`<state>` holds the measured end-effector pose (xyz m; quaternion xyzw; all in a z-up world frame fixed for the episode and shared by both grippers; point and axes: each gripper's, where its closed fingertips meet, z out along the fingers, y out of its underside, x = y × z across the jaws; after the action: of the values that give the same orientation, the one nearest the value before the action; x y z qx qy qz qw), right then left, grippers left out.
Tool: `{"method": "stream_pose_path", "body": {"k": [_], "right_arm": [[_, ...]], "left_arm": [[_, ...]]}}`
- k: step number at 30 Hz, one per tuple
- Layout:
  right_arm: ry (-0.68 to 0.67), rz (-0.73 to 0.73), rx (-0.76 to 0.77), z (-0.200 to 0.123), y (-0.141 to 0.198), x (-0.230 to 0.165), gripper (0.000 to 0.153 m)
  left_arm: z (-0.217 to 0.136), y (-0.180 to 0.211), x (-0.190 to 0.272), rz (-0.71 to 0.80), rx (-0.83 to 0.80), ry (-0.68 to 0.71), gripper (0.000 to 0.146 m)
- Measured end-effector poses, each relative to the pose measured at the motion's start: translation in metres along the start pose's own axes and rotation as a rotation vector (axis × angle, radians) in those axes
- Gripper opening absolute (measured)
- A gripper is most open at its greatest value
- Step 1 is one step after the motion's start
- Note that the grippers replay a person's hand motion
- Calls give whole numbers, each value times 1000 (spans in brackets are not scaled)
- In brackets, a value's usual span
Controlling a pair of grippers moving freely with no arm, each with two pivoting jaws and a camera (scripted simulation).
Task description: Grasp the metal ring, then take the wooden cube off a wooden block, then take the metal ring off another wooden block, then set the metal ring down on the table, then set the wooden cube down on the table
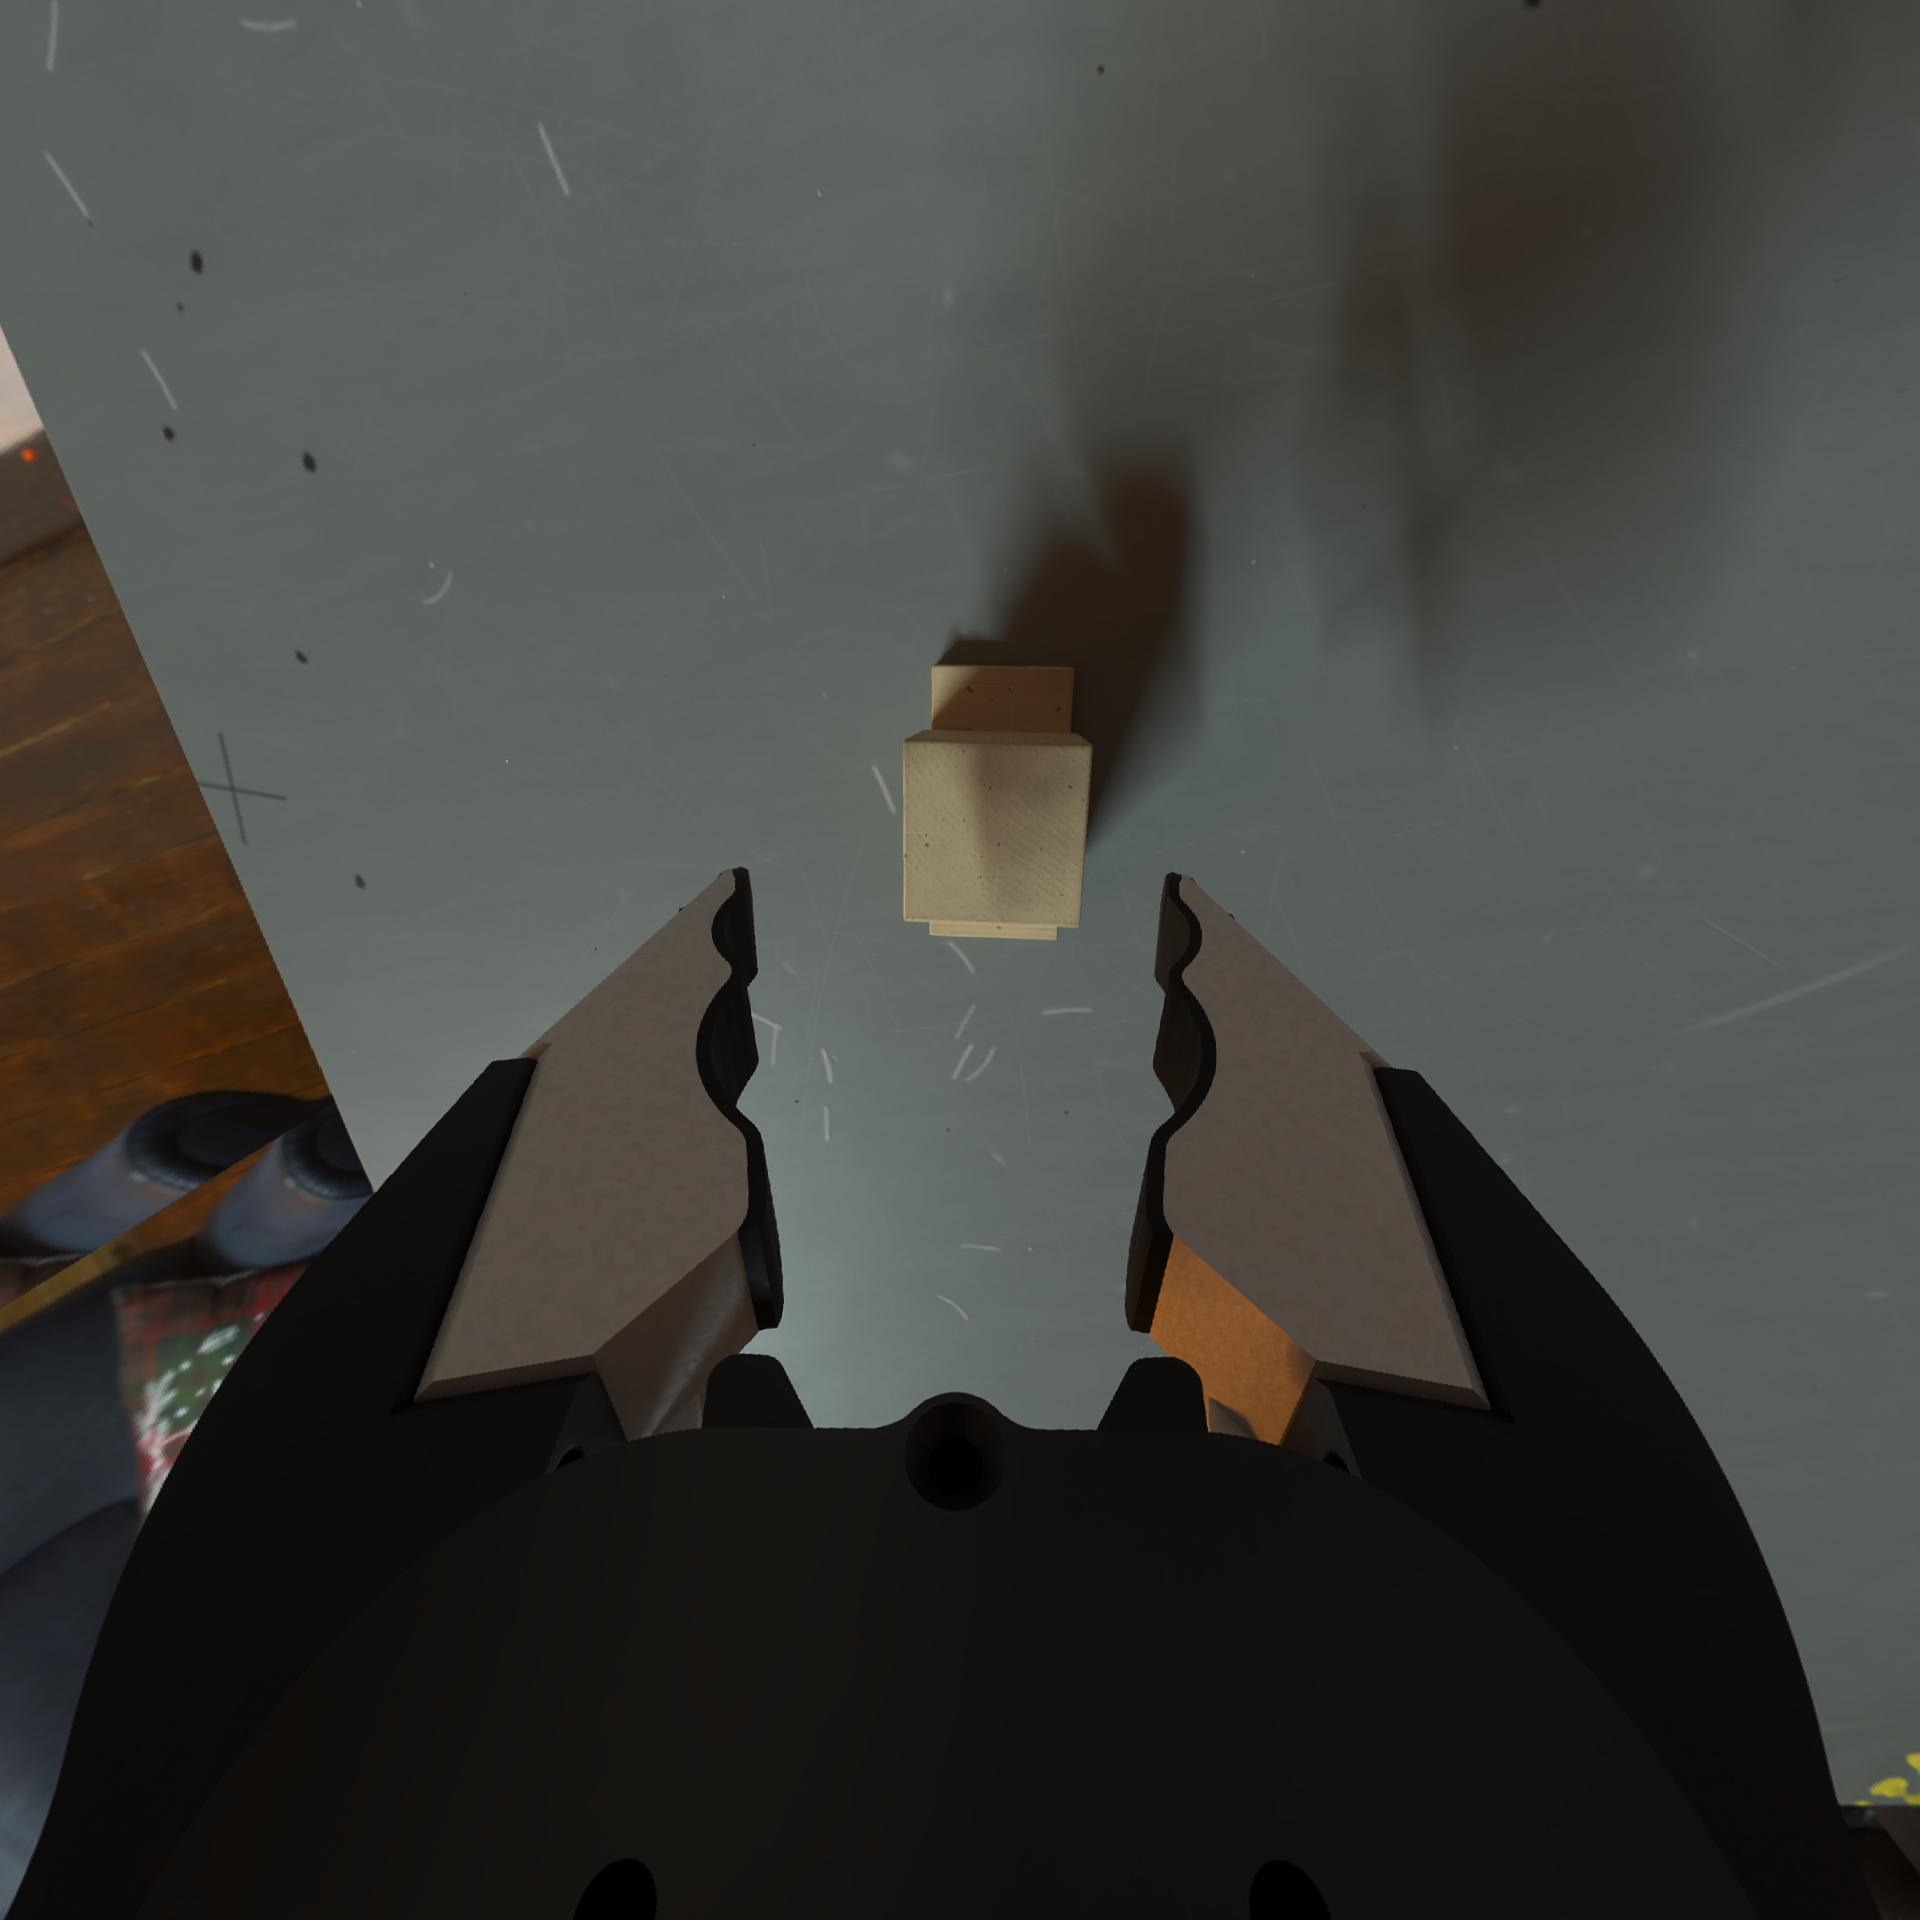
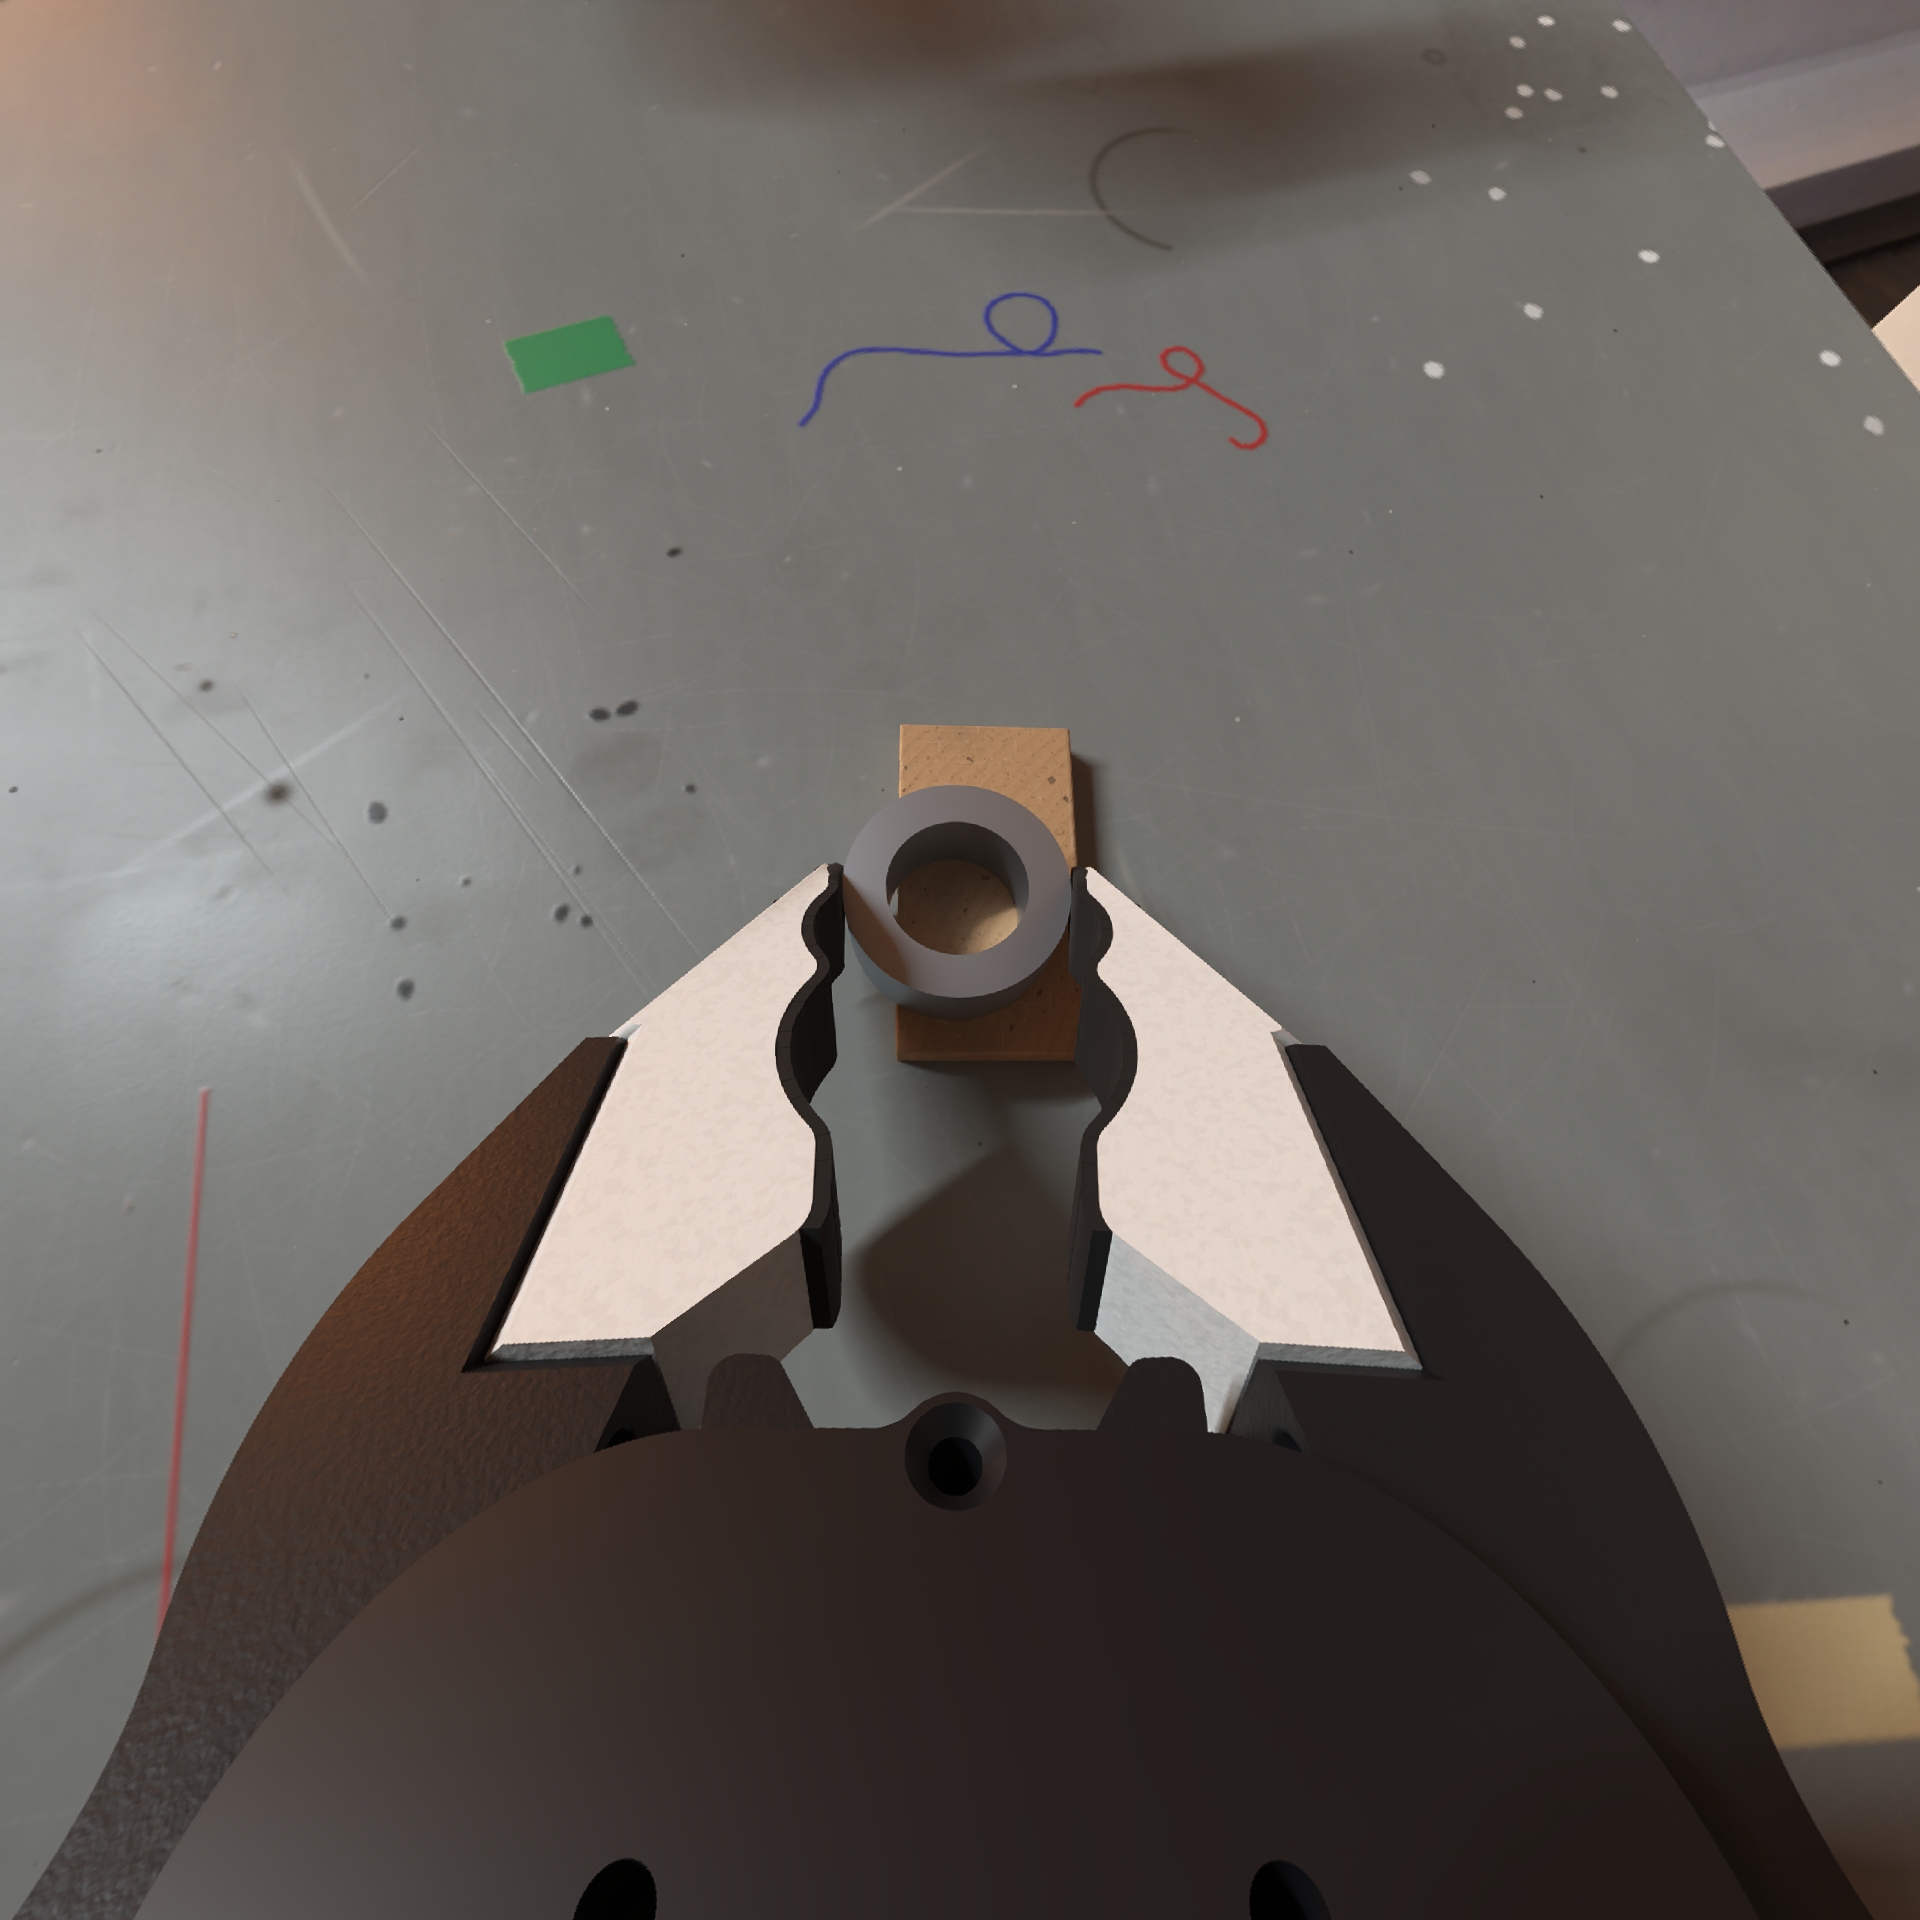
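Altogether 1 metal ring (image 2: 956, 914) gripped by right fingers (image 2: 1086, 914), 1 wooden cube (image 1: 995, 828), 2 wooden blocks (image 1: 1003, 694), left fingers (image 1: 732, 914) open

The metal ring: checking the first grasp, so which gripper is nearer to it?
Right. The right gripper has the metal ring between its fingertips, pads at its sides. The left gripper is open before the wooden cube; no ring shows there.

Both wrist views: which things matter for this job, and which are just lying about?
Job: metal ring on its wooden block; wooden cube on the paler block; right gripper; left gripper.
Lying about: green tape; beige tape.
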<state>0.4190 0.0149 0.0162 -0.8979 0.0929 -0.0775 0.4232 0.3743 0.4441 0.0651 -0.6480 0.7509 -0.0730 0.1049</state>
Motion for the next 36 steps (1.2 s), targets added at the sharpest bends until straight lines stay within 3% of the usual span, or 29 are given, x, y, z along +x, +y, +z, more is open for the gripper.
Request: {"method": "stream_pose_path", "body": {"k": [10,15,18,23,30,36], "right_arm": [[8,-12,-12,-2,2,0,43],[9,-14,-16,-3,2,0,43],[12,-15,-17,-3,3,0,43],[17,-13,-11,-5,3,0,43],[18,38,60,-20,-4,9,43],[253,173,33,-80,26,57,43]], "left_arm": [[23,7,-3,-13,-115,-27,79],[29,8,5,-27,-130,50,63],[31,8,9,12,-118,82,42],[26,9,-5,135,-84,-1,42],[-30,-2,-2,117,58,122,42],[-88,-19,9,252,123,88,42]]}}
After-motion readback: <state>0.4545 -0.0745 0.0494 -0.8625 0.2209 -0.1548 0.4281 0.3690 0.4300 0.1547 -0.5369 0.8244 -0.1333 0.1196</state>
